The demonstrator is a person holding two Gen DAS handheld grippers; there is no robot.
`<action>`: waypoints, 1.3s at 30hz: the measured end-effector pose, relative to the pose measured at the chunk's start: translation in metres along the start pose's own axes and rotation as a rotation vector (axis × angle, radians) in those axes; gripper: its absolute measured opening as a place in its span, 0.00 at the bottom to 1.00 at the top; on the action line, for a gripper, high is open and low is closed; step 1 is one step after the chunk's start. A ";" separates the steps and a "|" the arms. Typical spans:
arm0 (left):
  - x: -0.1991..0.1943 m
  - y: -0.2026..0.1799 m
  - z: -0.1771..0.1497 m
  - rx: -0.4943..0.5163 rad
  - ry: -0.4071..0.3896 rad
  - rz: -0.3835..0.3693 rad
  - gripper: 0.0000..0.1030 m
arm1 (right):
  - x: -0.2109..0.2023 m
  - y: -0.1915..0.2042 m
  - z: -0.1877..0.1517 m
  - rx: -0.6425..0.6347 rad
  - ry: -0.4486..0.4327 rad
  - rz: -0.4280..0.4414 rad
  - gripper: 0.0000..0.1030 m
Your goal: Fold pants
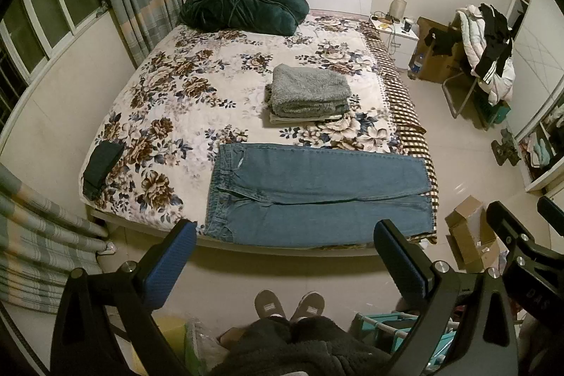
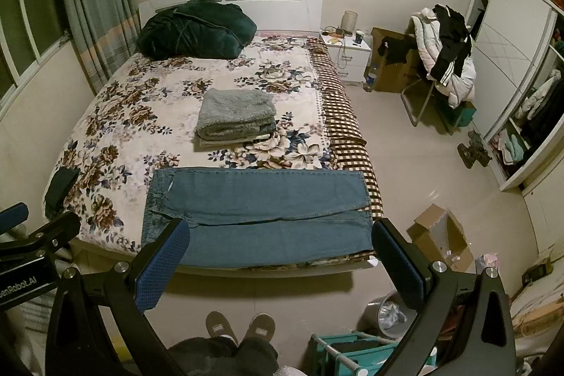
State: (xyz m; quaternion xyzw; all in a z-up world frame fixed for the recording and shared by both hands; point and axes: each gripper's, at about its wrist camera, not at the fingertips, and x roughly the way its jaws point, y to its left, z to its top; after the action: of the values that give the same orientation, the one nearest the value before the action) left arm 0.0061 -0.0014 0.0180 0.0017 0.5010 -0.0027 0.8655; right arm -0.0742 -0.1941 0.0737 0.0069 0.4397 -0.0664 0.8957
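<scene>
Jeans laid flat, no fold made yet

Jeans [image 1: 317, 196] lie spread across the foot of the bed [image 1: 183, 87], waistband toward the window side and both legs running side by side toward the checked edge of the bedspread, where the cuffs reach the corner. The two legs are parted by a seam line down the middle — nothing is doubled over, so by the look of it the folding itself has not begun. The cloth looks smoothed out, which I judge to be the only preparation done.

The left gripper [image 1: 285, 256] hangs above the floor in front of the bed, its blue-padded fingers [image 1: 169, 266] spread wide with nothing between them. The right gripper [image 2: 278, 256] is likewise released and empty, held back from the mattress edge — neither touches the denim. The person's slippers [image 2: 239, 326] stand on the tiles just short of the bed.

Farther up the bedspread sits a stack of folded clothes [image 1: 310, 90], a grey fleecy piece on top, well apart from the jeans; it may be where the finished piece belongs, though that is a guess. A dark green quilt [image 1: 243, 2] is heaped by the headboard.

What is left, as I read it: take hold of one leg and lay it over the other, then fold the length down to a compact stack.
</scene>
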 end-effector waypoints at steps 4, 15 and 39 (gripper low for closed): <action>-0.001 -0.002 0.000 0.000 0.001 -0.002 1.00 | 0.000 0.000 0.002 -0.001 0.000 0.001 1.00; -0.004 -0.003 0.003 -0.004 -0.003 -0.003 1.00 | -0.002 0.000 0.002 -0.002 -0.001 0.001 1.00; -0.005 -0.001 0.003 -0.010 0.002 -0.004 1.00 | -0.012 0.013 0.019 -0.011 0.008 0.015 1.00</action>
State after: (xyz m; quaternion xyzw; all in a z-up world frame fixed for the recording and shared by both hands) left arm 0.0064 -0.0020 0.0243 -0.0037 0.5018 -0.0020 0.8650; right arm -0.0645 -0.1812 0.0946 0.0055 0.4438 -0.0571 0.8943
